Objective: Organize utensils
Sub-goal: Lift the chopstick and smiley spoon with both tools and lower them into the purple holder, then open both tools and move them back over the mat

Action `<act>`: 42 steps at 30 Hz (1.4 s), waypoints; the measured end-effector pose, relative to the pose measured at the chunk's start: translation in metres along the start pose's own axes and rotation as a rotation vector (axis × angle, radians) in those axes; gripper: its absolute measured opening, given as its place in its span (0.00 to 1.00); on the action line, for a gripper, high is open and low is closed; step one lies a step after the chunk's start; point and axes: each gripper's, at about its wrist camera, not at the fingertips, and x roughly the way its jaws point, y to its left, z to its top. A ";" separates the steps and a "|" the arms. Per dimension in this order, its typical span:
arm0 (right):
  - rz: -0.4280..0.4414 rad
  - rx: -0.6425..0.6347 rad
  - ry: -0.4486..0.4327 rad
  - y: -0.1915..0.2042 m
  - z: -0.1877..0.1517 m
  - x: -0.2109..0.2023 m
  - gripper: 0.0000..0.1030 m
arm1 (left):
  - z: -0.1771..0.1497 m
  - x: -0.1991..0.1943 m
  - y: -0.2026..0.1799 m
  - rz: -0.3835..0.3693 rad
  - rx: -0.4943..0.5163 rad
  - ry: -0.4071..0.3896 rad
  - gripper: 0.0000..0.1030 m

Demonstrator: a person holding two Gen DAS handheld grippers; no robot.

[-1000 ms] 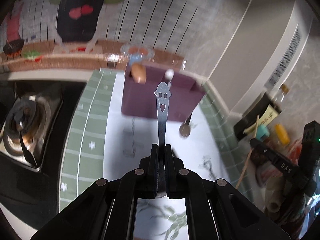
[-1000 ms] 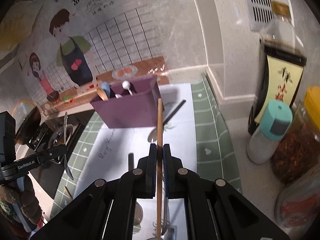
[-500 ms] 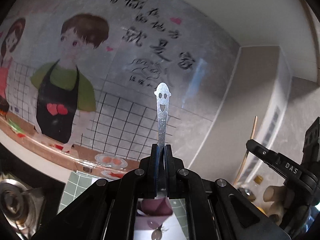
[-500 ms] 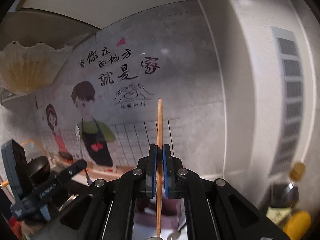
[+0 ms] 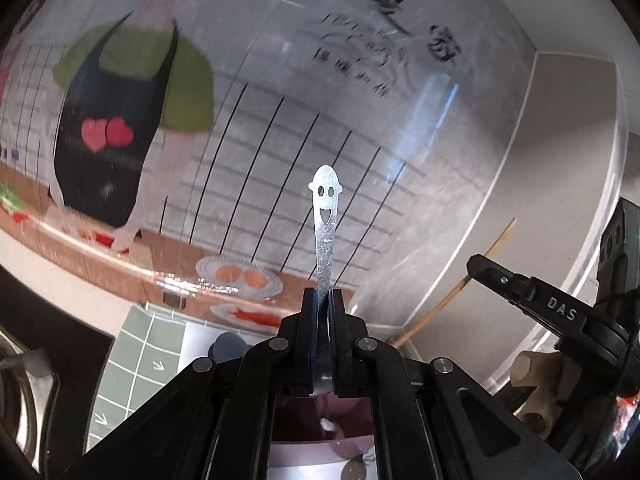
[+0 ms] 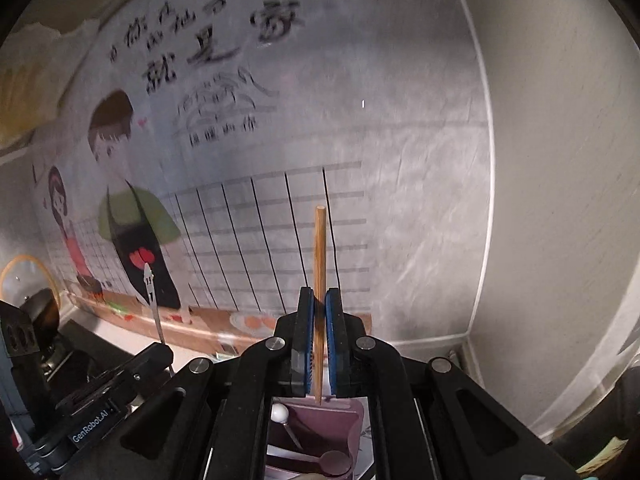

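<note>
Brushed metal spoon handle; matt wooden chopstick; glossy wall film.

A flat metal spoon handle with a smiley-face cutout is standing upright above the purple utensil box. A wooden chopstick is standing upright too, its lower tip hanging just over that box.

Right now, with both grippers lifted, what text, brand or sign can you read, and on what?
"DAS": on the black right gripper, seen from the left wrist camera.
"GenRobot.AI": on the black left gripper, seen from the right wrist camera.
Large black handwritten Chinese characters on the illustrated wall sticker: too blurred to read.
Smaller line under the sticker's hands drawing: unreadable.
</note>
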 end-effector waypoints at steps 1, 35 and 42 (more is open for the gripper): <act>0.003 0.000 0.007 0.000 -0.003 0.003 0.06 | -0.001 0.002 0.002 0.003 -0.002 0.003 0.05; 0.015 0.023 0.503 -0.046 -0.133 0.010 0.24 | -0.058 -0.058 0.025 0.142 -0.064 0.251 0.40; -0.049 -0.093 0.635 -0.027 -0.179 0.067 0.24 | -0.106 -0.088 0.044 0.224 -0.030 0.408 0.40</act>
